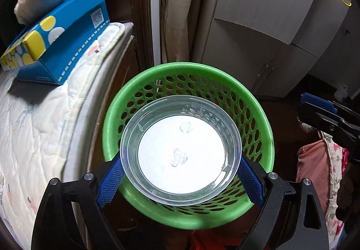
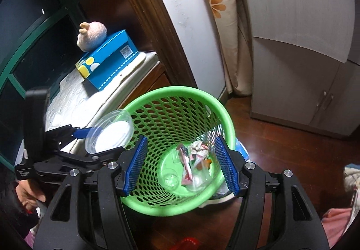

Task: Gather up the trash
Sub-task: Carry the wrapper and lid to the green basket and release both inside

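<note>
Right wrist: green basket [image 2: 177,101] on wood floor [image 2: 281,139]

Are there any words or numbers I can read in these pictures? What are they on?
No words can be read.
Blue box: a square code sticker, no letters I can make out.
Left gripper's black handle: a small white label, too blurred to read.
Green basket and clear plastic container: no print visible.

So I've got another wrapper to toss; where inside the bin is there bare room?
The green basket floor is bare on the side nearer the bed; crumpled wrappers and clear cups crowd the opposite side.
</note>
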Motion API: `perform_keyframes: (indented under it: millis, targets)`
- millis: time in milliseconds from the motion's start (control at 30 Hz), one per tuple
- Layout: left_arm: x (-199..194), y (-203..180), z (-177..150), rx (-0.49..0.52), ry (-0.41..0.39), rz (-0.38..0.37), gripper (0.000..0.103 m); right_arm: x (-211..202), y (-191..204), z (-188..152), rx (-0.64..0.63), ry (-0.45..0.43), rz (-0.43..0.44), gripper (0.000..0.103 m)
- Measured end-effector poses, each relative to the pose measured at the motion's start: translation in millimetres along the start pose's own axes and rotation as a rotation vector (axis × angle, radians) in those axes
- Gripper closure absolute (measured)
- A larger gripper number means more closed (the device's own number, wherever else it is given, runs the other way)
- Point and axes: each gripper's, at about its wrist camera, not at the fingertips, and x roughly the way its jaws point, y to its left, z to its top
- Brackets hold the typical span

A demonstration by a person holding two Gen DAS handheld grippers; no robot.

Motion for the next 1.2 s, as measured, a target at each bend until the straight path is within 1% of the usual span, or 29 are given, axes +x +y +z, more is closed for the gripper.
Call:
perform_keyframes:
  millis: [167, 367, 700, 933, 1200]
  targets:
    - [22.6, -9.4, 4.6, -0.001, 0.040, 0.001, 0.015, -0.8, -12.4, -5.7, 0.032, 0.001, -0.007, 0.041]
    - [43.3, -11.6, 8.9, -0.032, 0.082, -0.014, 0.015, -0.2, -22.0, -11.7, 0.061, 0.005, -0.003, 0.041]
    - [56.7, -11.6, 8.6, -0.081, 0.100, -0.060, 0.014, 0.4, -24.7, -13.8, 0.078, 0.002, 0.002, 0.041]
    - [50.0, -10.7, 6.8, -0.103, 0.067, -0.096, 0.014, -3.5, -24.8, -15.6, 0.083, -0.005, 0.010, 0.041]
    - [33.2, -4.0, 2.7, -0.131, 0.038, -0.099, 0.014, -10.7, -17.0, -13.0, 0.075, -0.025, 0.034, 0.041]
